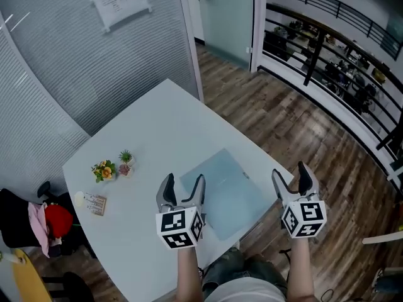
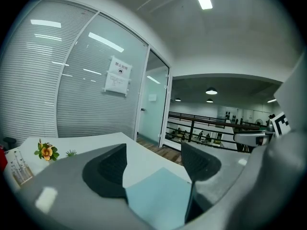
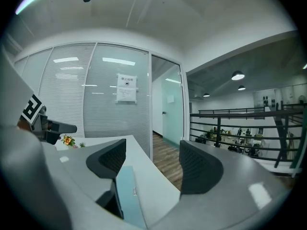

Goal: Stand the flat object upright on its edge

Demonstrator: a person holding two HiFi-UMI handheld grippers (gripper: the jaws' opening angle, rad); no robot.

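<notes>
A flat pale-blue sheet lies flat on the white table, near its front right corner. My left gripper hovers open over the sheet's left edge, nothing between its jaws. My right gripper is open too, held beyond the sheet's right side above the table edge and floor. In the left gripper view the sheet shows below and between the jaws of that gripper. In the right gripper view the sheet lies low at the left of the open gripper.
Small flower decorations and a little potted plant stand at the table's left, with a small card box near them. A glass partition runs behind the table. Wooden floor and a black railing lie to the right.
</notes>
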